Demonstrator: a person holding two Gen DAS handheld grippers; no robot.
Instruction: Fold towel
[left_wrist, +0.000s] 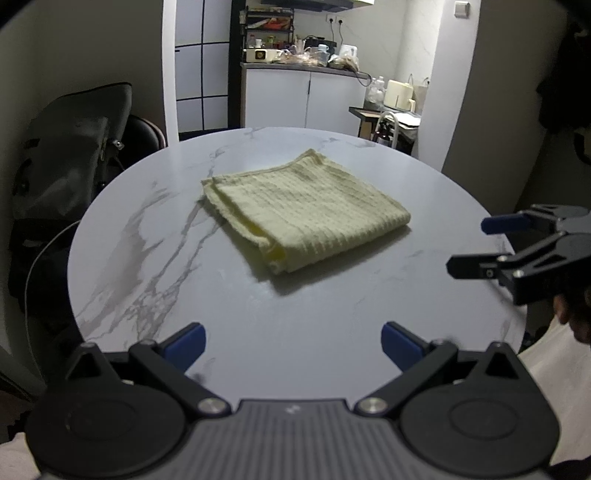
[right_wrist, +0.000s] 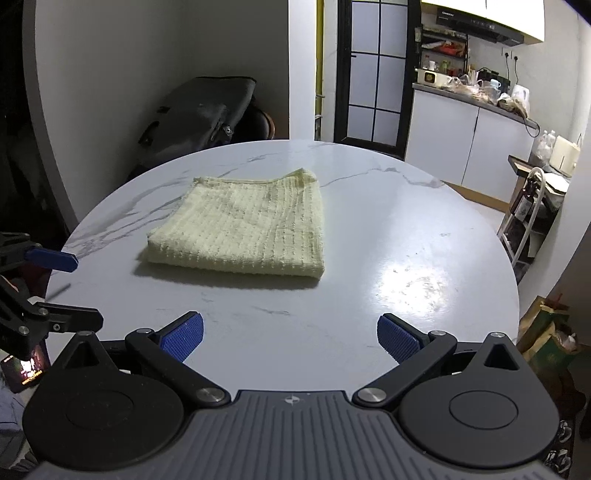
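Observation:
A pale yellow waffle-weave towel (left_wrist: 303, 210) lies folded in a flat square on the round white marble table (left_wrist: 184, 295). It also shows in the right wrist view (right_wrist: 247, 225). My left gripper (left_wrist: 293, 347) is open and empty, held over the table's near edge, short of the towel. My right gripper (right_wrist: 290, 338) is open and empty, also at the near edge. The right gripper shows at the right of the left wrist view (left_wrist: 476, 243), and the left gripper shows at the left of the right wrist view (right_wrist: 79, 288).
A dark bag (left_wrist: 74, 162) sits on a chair behind the table on the left. A kitchen counter (left_wrist: 303, 66) with clutter stands at the back. A rack with bottles (right_wrist: 524, 210) stands to the right of the table.

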